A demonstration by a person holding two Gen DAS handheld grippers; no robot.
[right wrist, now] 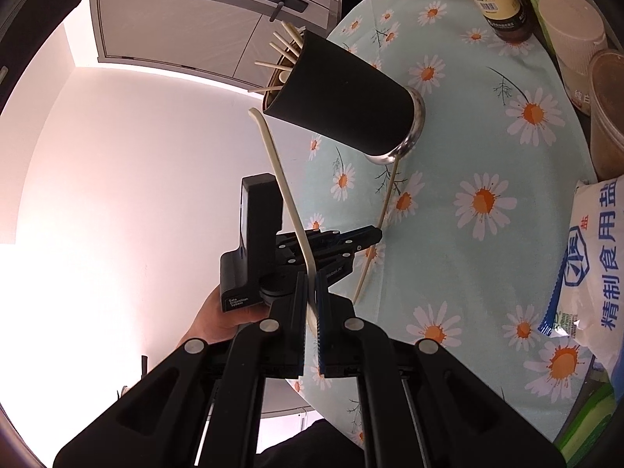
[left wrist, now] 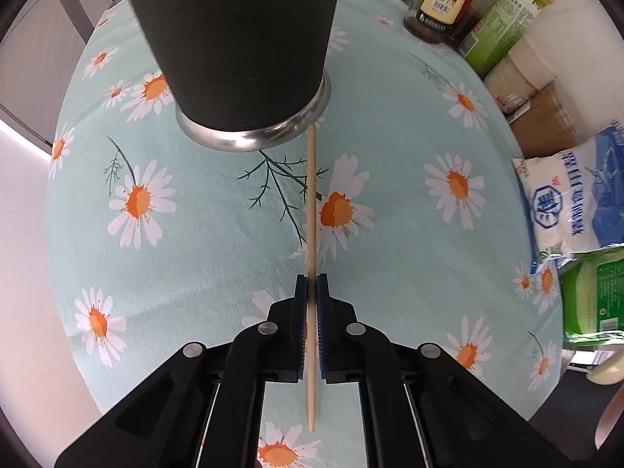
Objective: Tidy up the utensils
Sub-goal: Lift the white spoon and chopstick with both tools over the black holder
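Gripping near to the camera, the left tongs (left wrist: 311,288) are clamped on a thin wooden chopstick (left wrist: 311,210) at about two thirds of its length, with the short end poking back between the arms. Its long axis runs straight forward along the fingers, low over the daisy-printed cloth of the desk (left wrist: 202,257), and its far tip sits just beside, perhaps touching, the steel base ring of the black holder cup (left wrist: 241,39). To go in, the stick must rise to the cup's mouth, which lies above and out of the left view.

In the right view the right tongs (right wrist: 311,296) are closed on a pale, flat, smooth utensil handle (right wrist: 286,191), gently curved, which slants up and away towards the open rim of the black holder cup (right wrist: 343,97). Its far end hangs just short of that rim, so I judge the right hand nearer to a drop.

Farther off, the cup is matte, tapered and dark, and already holds several thin sticks (right wrist: 282,50) fanning out. Bottles and a salt bag (right wrist: 592,257) stand at the far edge.
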